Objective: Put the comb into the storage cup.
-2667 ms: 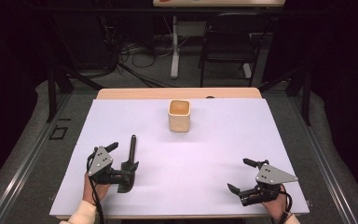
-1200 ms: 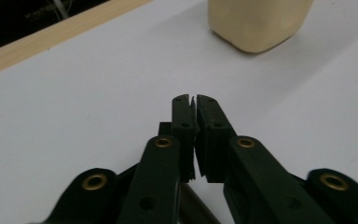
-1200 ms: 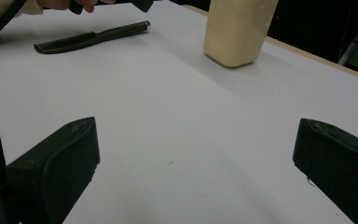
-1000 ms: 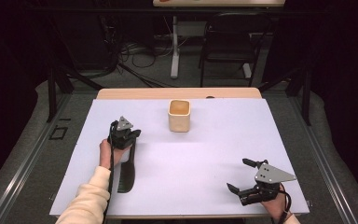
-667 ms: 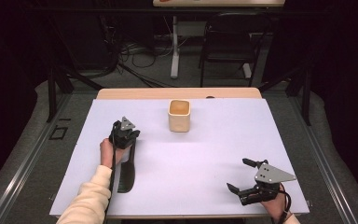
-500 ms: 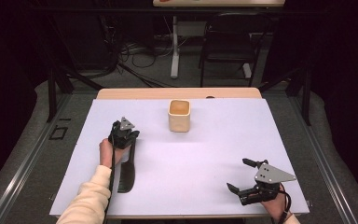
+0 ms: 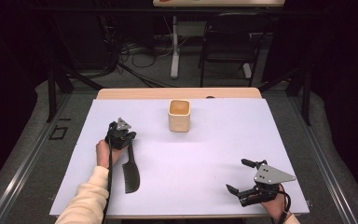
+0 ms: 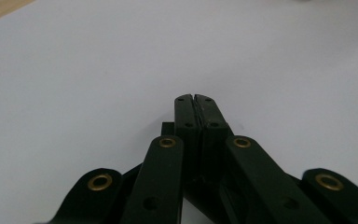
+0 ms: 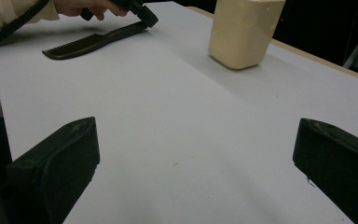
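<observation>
Flat, matte, pale lavender counter (image 7: 205,154), smooth and unmarked, with a strip of bare wood along the far edge. Near the far middle, a cream cup (image 7: 179,115): squarish with rounded corners, thick-walled, dull finish, tan inside. On the left, a black plastic comb (image 7: 131,175): a broad toothed body nearest the person, narrowing to a slim straight handle that points away towards the far edge.

Left hand-held gripper (image 7: 126,138): black linkage arms with brass rivets and a small grey three-cornered plate on top, gripped by a hand (image 7: 105,151) in a cream sleeve. Jaws clenched, pads pressed face to face with just a hairline seam between them in the left gripper view. Tips right at the end of the comb's handle; cannot tell whether the handle is pinched between them.

Right hand-held gripper (image 7: 238,176): near the front right corner, well apart from comb and cup. Released, with the two blocky black jaws standing wide over bare counter.

Compared with the earliest view: left hand-held gripper gone from the front left edge, beside the comb's body, forward to the handle's end. Comb in much the same spot and direction. Cup and right hand-held gripper unmoved.
</observation>
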A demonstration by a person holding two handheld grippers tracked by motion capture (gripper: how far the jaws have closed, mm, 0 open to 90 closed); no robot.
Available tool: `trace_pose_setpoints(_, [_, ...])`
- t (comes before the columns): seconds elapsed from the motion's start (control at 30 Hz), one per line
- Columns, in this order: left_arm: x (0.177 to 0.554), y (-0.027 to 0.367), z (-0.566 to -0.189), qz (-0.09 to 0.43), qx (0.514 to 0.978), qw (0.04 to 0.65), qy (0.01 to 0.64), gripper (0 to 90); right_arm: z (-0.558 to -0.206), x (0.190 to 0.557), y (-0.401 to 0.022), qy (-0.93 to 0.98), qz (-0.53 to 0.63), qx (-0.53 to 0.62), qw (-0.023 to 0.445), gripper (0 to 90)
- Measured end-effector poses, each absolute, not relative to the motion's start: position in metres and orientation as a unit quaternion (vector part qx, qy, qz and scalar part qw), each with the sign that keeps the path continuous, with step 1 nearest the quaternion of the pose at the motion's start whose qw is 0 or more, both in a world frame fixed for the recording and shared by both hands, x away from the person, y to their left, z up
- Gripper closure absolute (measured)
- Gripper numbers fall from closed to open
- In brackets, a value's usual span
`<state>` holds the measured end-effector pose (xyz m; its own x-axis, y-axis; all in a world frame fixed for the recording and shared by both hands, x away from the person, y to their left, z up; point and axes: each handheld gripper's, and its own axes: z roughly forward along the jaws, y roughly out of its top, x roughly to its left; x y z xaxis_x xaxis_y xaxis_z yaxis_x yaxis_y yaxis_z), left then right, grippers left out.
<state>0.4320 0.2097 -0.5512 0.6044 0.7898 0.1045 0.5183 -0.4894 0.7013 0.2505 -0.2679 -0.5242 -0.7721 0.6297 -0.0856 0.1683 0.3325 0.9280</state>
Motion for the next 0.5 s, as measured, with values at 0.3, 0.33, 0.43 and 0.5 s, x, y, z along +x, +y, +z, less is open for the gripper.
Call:
trace_pose_setpoints(0.3, [0.429, 0.219, -0.551, 0.212, 0.836, 0.314, 0.398, 89.5, -0.524, 0.251, -0.267, 0.786, 0.521, 0.250, 0.220, 0.0])
trace_pose_setpoints(0.33, [0.428, 0.219, -0.551, 0.214, 0.834, 0.314, 0.400, 89.7, -0.524, 0.251, -0.267, 0.786, 0.520, 0.251, 0.220, 0.0])
trace_pose_setpoints(0.43, [0.426, 0.222, -0.551, 0.212, 0.836, 0.310, 0.401, 89.9, -0.524, 0.251, -0.267, 0.786, 0.520, 0.251, 0.220, 0.1])
trace_pose_setpoints(0.5, [0.425, 0.225, -0.552, 0.212, 0.836, 0.308, 0.403, 90.0, -0.524, 0.252, -0.267, 0.789, 0.517, 0.250, 0.219, 0.0])
